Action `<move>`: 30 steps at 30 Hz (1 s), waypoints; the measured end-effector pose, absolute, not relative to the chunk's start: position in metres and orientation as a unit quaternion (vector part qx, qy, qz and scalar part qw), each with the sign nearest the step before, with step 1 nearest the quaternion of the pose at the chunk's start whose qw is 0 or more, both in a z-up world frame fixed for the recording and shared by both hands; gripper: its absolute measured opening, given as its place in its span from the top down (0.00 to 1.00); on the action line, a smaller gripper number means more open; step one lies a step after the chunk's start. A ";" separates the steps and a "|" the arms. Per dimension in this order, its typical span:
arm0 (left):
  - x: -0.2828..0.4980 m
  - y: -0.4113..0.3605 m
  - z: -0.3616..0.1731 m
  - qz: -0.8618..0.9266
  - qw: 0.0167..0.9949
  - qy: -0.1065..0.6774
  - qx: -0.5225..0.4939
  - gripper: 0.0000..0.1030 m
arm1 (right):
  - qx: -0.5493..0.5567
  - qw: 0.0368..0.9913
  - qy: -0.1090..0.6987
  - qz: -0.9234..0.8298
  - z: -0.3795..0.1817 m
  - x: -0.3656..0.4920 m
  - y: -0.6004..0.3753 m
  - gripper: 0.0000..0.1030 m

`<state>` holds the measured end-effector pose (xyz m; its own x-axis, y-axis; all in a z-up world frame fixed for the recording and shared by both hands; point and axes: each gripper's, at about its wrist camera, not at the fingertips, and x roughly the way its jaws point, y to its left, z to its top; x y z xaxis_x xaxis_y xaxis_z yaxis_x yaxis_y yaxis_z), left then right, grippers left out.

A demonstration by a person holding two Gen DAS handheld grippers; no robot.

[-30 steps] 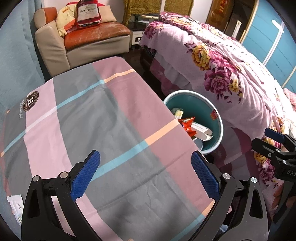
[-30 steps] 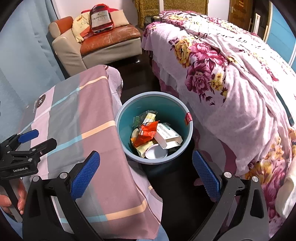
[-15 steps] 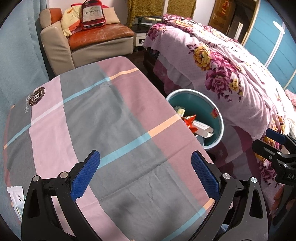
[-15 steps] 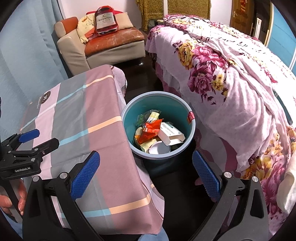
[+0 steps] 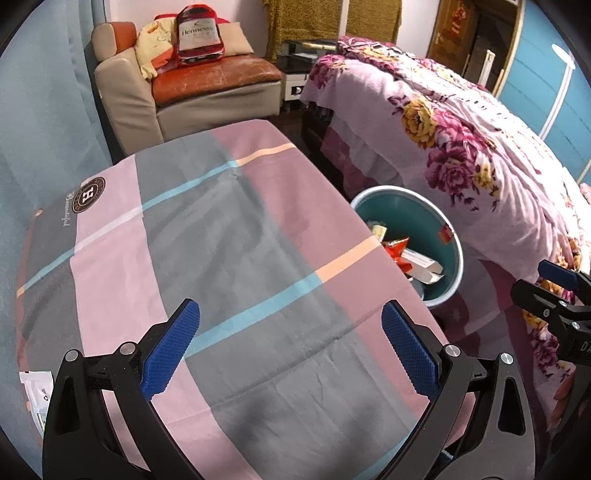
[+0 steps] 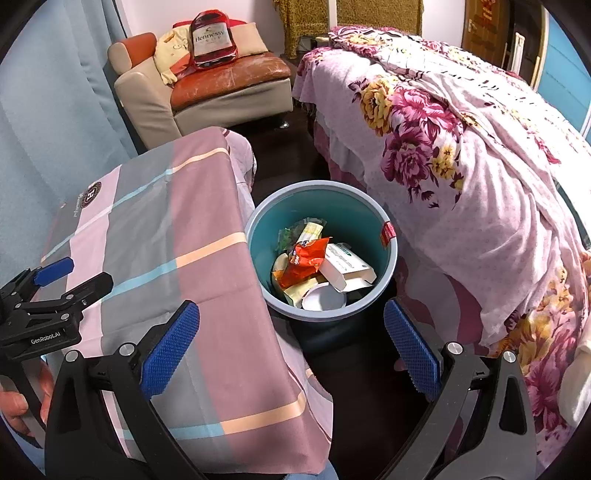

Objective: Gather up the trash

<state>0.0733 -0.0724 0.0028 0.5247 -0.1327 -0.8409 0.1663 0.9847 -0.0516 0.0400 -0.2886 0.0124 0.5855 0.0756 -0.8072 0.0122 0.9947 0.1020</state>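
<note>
Left wrist view: my left gripper (image 5: 290, 352) hangs above the surface (image 5: 229, 236), jaws spread wide with nothing between the blue pads (image 5: 171, 350). The surface wears a checked cloth in pink, grey and mauve with pale blue and peach stripes, and I see no litter on the part in view. A white packet (image 5: 35, 387) shows at the lower left edge, beside the cloth; I cannot tell what it rests on.

The teal trash bin (image 6: 321, 206) stands on the dark floor, just beside the surface's hanging cloth edge and near the bed (image 6: 461, 147) with its floral cover. Inside it lie an orange snack wrapper (image 6: 304, 260), a white carton (image 6: 345, 267), a white round lid (image 6: 323, 299) and a yellow-green wrapper (image 6: 308, 230). A red sticker (image 6: 388, 232) sits on the bin's inner wall near the rim.

From the right wrist view, my right gripper (image 6: 291, 345) is also spread wide and empty, held above the gap between the surface edge and the bin. The left gripper shows at the left edge there, a hand (image 6: 16, 402) around its handle.

A sofa (image 5: 192, 85) stands well behind the surface, with a bottle-shaped cushion (image 5: 199, 35) on it.
</note>
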 end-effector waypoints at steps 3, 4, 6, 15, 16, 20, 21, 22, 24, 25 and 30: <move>0.074 -0.073 0.002 -0.085 0.875 0.477 0.021 0.04 | 0.048 0.888 0.457 0.017 0.010 0.043 -0.290 0.07; 0.074 -0.074 0.002 -0.083 0.875 0.476 0.023 0.04 | 0.048 0.887 0.458 0.016 0.009 0.044 -0.290 0.07; 0.075 -0.076 0.000 -0.080 0.876 0.475 0.028 0.04 | 0.049 0.887 0.459 0.016 0.008 0.046 -0.291 0.07; 0.082 -0.077 -0.006 -0.076 0.873 0.481 0.030 0.04 | 0.051 0.883 0.466 0.013 0.001 0.054 -0.294 0.07; 0.083 -0.077 -0.007 -0.075 0.873 0.481 0.031 0.04 | 0.051 0.882 0.468 0.012 0.000 0.055 -0.294 0.07; 0.083 -0.077 -0.008 -0.074 0.872 0.482 0.031 0.04 | 0.051 0.881 0.471 0.013 -0.002 0.057 -0.294 0.07; 0.084 -0.076 -0.009 -0.074 0.872 0.483 0.031 0.04 | 0.051 0.880 0.472 0.012 -0.003 0.058 -0.294 0.07; 0.085 -0.076 -0.010 -0.074 0.871 0.484 0.030 0.04 | 0.051 0.880 0.473 0.012 -0.003 0.059 -0.294 0.07; 0.085 -0.076 -0.012 -0.074 0.871 0.485 0.030 0.04 | 0.051 0.879 0.474 0.012 -0.004 0.060 -0.294 0.07; 0.086 -0.075 -0.012 -0.074 0.871 0.485 0.029 0.04 | 0.051 0.879 0.475 0.012 -0.005 0.061 -0.294 0.07; 0.087 -0.075 -0.014 -0.073 0.871 0.485 0.029 0.04 | 0.050 0.877 0.478 0.010 -0.007 0.064 -0.294 0.07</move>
